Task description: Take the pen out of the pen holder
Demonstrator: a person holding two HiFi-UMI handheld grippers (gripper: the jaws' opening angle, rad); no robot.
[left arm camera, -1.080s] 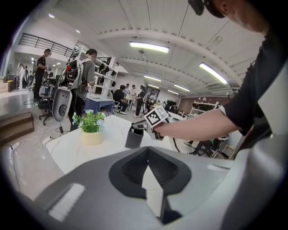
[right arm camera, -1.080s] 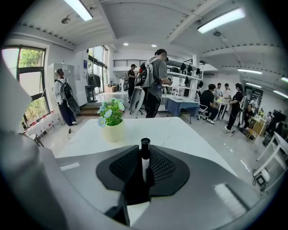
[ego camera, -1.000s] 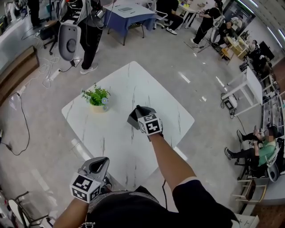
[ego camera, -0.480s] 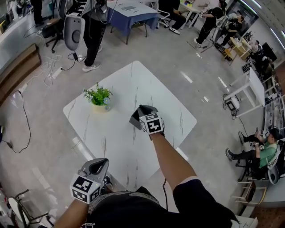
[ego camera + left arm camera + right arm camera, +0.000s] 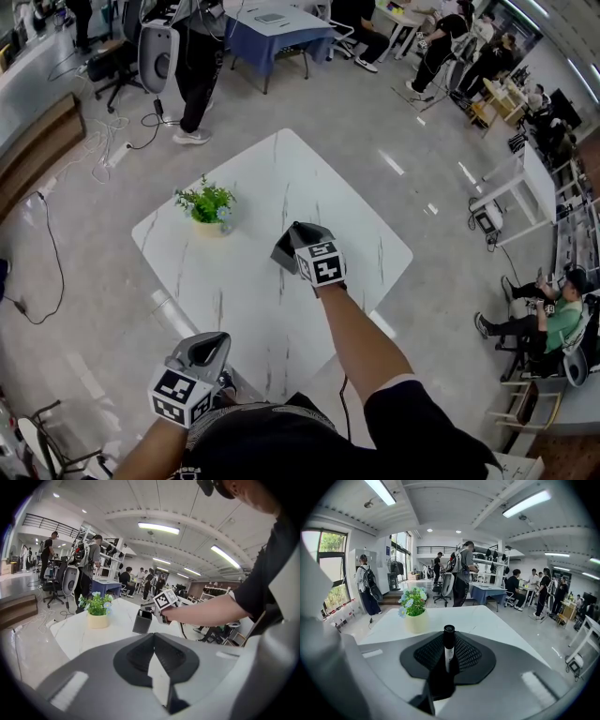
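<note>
A dark square pen holder stands near the middle of the white marble table. My right gripper hovers right over it. In the right gripper view the jaws are shut on a pen with a black cap and white barrel, held upright. The pen's lower end is hidden in dark shadow below the jaws. The left gripper view shows the pen holder with the right gripper at its top. My left gripper is by the table's near edge, shut with nothing in it.
A small potted plant with green leaves and blue flowers stands on the table's left part. Around the table are people, office chairs and a blue-covered table at the back. Cables lie on the floor at the left.
My right gripper stays at the pen holder with the pen in it. Only the head view has shifted slightly. The left gripper has not moved.
</note>
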